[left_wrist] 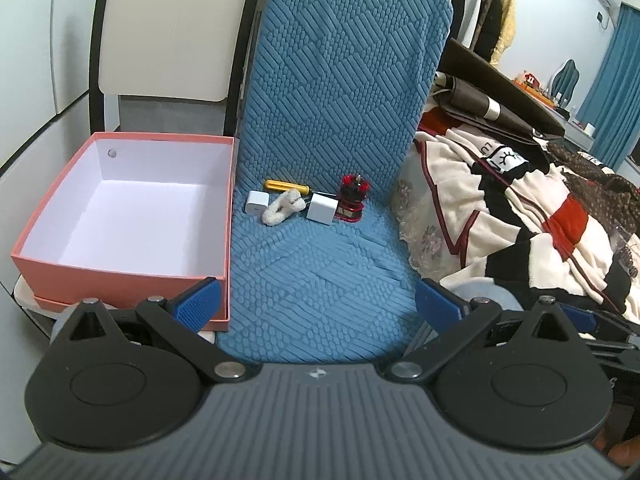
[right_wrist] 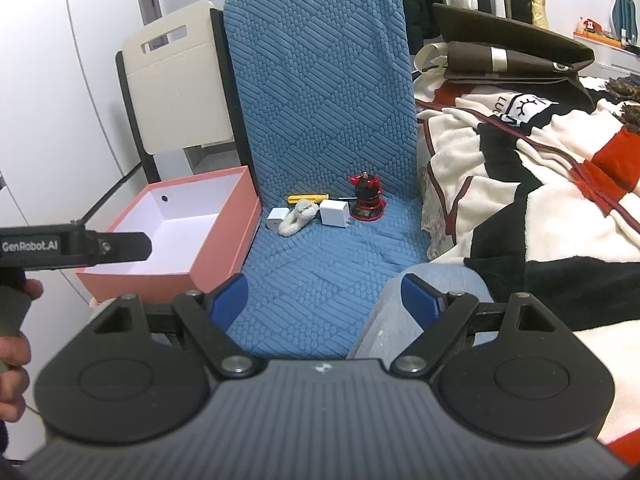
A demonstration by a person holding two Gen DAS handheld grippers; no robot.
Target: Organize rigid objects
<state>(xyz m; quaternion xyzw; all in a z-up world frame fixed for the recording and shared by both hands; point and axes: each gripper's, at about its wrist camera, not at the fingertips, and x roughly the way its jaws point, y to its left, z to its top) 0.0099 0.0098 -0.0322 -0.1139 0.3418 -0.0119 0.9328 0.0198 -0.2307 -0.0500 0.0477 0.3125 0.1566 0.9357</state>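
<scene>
Several small items lie at the back of the blue padded chair seat [left_wrist: 320,280]: a small white charger [left_wrist: 256,201], a yellow screwdriver [left_wrist: 286,186], a fluffy white plush piece [left_wrist: 282,208], a larger white charger cube [left_wrist: 321,208] and a red-and-black gadget [left_wrist: 353,197]. They also show in the right wrist view: small charger [right_wrist: 277,217], screwdriver [right_wrist: 308,198], plush [right_wrist: 297,222], cube [right_wrist: 335,212], gadget [right_wrist: 367,198]. An empty pink box [left_wrist: 120,276] [right_wrist: 208,256] stands left of the seat. My left gripper [left_wrist: 318,300] and right gripper [right_wrist: 325,298] are open, empty, near the seat's front edge.
A beige chair [left_wrist: 164,40] stands behind the box by a white wall. A bed with a patterned blanket [left_wrist: 520,216] [right_wrist: 540,184] lies right of the blue chair. Clothes hang at the back right. The left gripper's body [right_wrist: 72,249] shows at the right view's left edge.
</scene>
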